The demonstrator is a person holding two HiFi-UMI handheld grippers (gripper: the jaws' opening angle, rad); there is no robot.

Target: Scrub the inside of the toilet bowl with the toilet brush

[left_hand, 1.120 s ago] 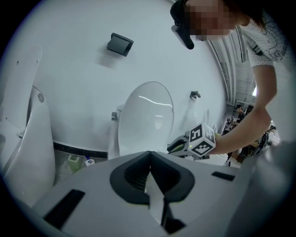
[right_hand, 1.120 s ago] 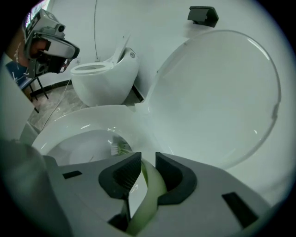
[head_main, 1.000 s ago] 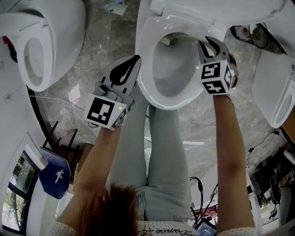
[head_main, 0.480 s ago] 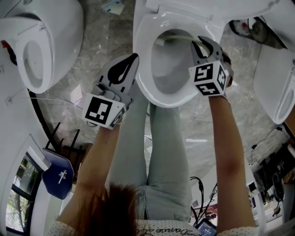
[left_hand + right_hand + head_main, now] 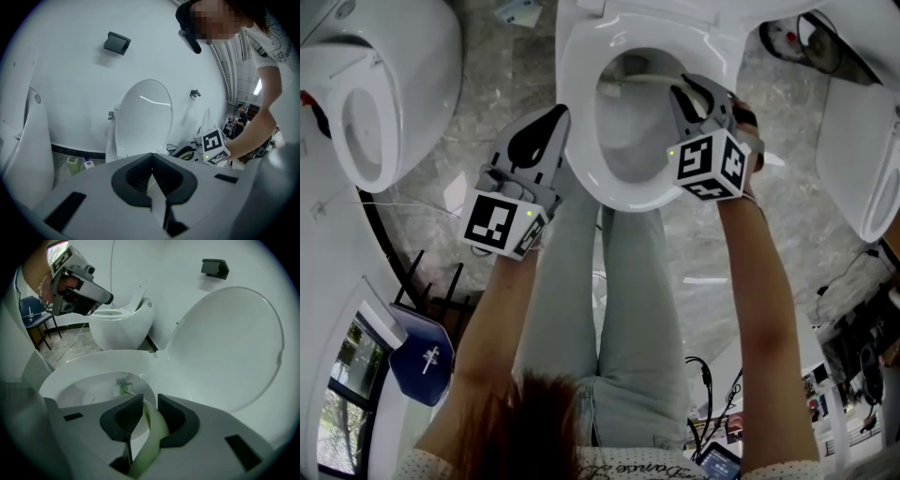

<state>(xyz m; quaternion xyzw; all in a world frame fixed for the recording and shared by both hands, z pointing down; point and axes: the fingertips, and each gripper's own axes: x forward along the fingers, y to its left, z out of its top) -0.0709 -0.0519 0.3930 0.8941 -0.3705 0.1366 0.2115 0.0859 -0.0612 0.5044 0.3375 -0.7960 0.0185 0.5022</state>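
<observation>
Clamping toilet brush (image 5: 152, 427) in right gripper (image 5: 150, 401), head down inside toilet bowl (image 5: 581, 159); left gripper (image 5: 152, 171) closed, empty, just outside over marble floor (image 5: 506, 84).

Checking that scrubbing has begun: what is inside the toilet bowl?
The toilet brush has its head down inside the toilet bowl, green handle clamped in the right gripper. The bowl's near wall is hidden behind that gripper.
</observation>
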